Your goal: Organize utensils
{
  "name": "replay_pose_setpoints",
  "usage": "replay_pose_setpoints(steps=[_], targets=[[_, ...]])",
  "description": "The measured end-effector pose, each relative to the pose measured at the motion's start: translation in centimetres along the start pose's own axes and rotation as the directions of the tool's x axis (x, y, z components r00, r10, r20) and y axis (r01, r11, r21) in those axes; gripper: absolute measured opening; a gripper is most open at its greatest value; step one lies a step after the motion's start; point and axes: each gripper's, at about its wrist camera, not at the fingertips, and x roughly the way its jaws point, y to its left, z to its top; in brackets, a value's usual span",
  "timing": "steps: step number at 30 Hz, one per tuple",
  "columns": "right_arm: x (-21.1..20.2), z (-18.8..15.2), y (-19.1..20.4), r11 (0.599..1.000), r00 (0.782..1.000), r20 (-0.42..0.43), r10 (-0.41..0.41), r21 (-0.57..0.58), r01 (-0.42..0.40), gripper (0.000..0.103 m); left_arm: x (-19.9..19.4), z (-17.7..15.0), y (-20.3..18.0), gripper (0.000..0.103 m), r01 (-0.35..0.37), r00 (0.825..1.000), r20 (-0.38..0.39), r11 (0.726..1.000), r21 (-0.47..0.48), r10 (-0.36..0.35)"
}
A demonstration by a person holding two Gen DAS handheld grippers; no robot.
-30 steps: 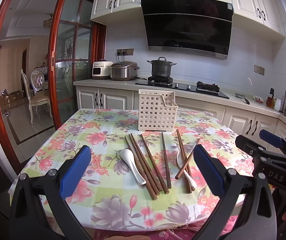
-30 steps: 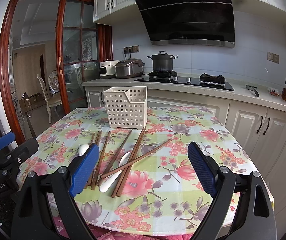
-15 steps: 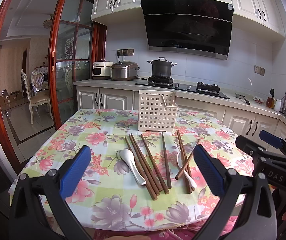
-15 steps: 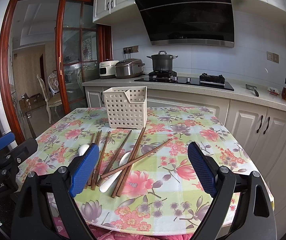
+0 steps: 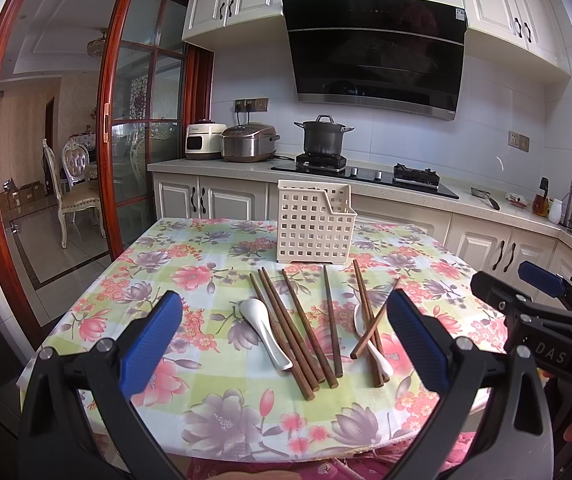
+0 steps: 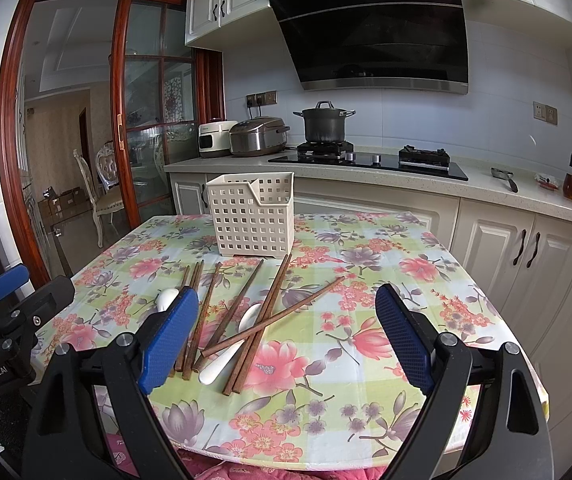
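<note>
Chopsticks (image 5: pixel 298 328) lie ahead of both spread jaws.

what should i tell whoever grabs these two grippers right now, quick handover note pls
Left gripper: open, holding nothing, held above the near table edge.
Right gripper: open, holding nothing, also short of the utensils.
Basket: upright at the far side of the floral table; nothing can be seen inside it.
Chopsticks: loose on the cloth in front of the basket, one lying crossed over others.
Two white spoons: one left of the chopsticks, one partly under the crossed sticks.
Done: nothing yet. Left: every chopstick and both spoons must go into the basket.
</note>
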Motion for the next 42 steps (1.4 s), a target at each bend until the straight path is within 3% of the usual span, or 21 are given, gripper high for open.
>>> replay_pose_setpoints(steps=[10,25,33,38,42], targets=[[1.1,-0.1,-0.4,1.0,1.0,-0.026,-0.008,0.02,0.009,0.085,1.6,0.3,1.4,0.099,-0.012,0.998,-0.064,0.999,-0.047,0.009],[7.6,-0.8,-2.5,0.99,0.982,-0.185,0.046,0.143,-0.019,0.085,5.2,-1.6,1.4,0.099,0.035,0.973,-0.223,0.995,-0.096,-0.056],[13.4,-1.5,-3.0,0.968,0.942,-0.311,0.121,0.246,-0.043,0.084,9.1,-1.0,3.0,0.099,0.0,0.965,-0.261,0.992,-0.128,-0.034],[16.5,-2.1,-3.8,0.942,0.911,-0.377,0.165,0.333,-0.033,0.072,13.8,-0.3,3.6,0.099,-0.004,0.938,-0.347,0.997,-0.072,-0.021],[18.4,-2.1,-4.7,0.92,0.895,-0.401,0.196,0.392,-0.026,0.06,16.7,-0.1,4.2,0.099,-0.01,0.917,-0.397,0.995,-0.1,-0.031]])
